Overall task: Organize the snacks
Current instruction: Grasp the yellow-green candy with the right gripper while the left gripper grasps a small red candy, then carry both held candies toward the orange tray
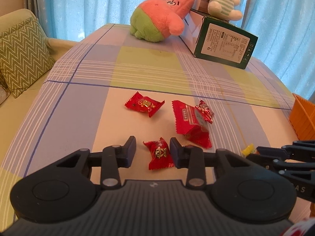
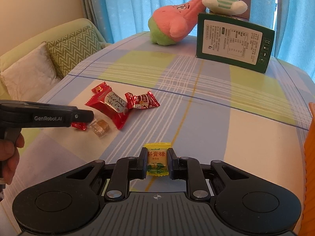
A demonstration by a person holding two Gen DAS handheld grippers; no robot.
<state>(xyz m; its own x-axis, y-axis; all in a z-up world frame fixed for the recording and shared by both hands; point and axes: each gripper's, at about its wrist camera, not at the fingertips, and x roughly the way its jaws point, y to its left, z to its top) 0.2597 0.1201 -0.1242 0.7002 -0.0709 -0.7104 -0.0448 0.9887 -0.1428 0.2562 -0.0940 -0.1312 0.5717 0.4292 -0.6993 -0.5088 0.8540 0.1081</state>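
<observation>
two handheld grippers work over a checked tablecloth [image 2: 216, 82]. the right gripper [image 2: 157, 162] has its jaws clamped on a yellow candy [image 2: 157, 161], so the pick looks made; next it likely carries the sweet to the orange basket [image 1: 304, 116] at the right edge. the left gripper [image 1: 153, 151] straddles a small red candy [image 1: 160, 153], jaws not fully pinching it. more red snack packets [image 1: 189, 122] lie beyond. a green box [image 2: 234, 41] and plush toys [image 2: 173, 25] sit well apart, blocking nothing.

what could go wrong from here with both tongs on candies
1. The right tongs pinch the yellow candy by its sides only; the slick wrapper may slip out when lifted.
2. The left tongs straddle a red candy touching just one pad, so closing may push it aside.
</observation>
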